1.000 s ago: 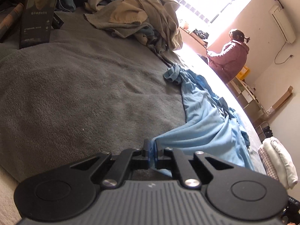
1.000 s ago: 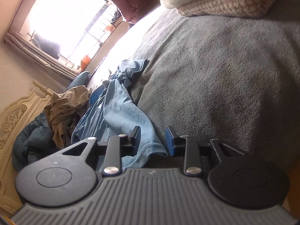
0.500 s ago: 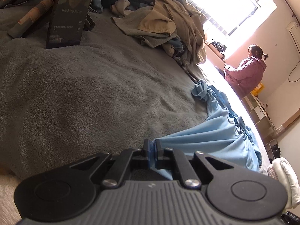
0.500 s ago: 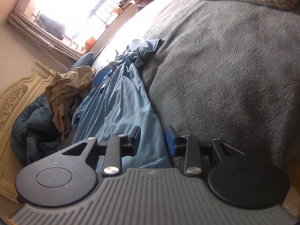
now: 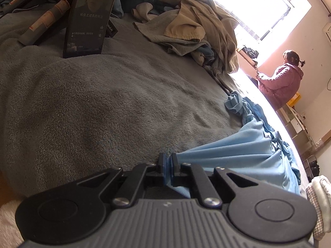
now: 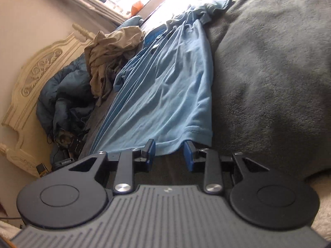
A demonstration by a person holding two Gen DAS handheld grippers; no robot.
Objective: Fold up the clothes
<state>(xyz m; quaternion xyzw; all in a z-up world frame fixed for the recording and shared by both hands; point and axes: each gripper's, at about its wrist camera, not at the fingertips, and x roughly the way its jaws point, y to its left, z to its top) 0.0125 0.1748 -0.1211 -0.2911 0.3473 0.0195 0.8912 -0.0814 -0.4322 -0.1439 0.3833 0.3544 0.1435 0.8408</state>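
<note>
1. On the grey blanket (image 5: 115, 107) of the bed, the light blue shirt (image 6: 165, 95) lies stretched out lengthwise, its far end bunched toward the bright window side.
2. My left hand-held gripper (image 5: 168, 163) is clamped on one edge of the blue shirt (image 5: 238, 155); the cloth fans out in taut pleats from between the closed fingers.
3. My right hand-held gripper (image 6: 169, 155) has its fingers apart, with the shirt's stitched hem lying just beyond and between the blue pads (image 6: 188, 155); I cannot tell whether the pads touch the cloth.
4. Beyond the shirt, a heap of tan and grey clothes (image 5: 196, 26) sits on the bed, well apart from my left gripper.
5. A dark upright screen (image 5: 89, 18) stands on the blanket at the far left, beside rolled tubes (image 5: 45, 20).
6. A person in a pink jacket (image 5: 283, 80) stands by the window.
7. A folded white and checked stack (image 5: 318, 200) rests at the right edge of the left view.
</note>
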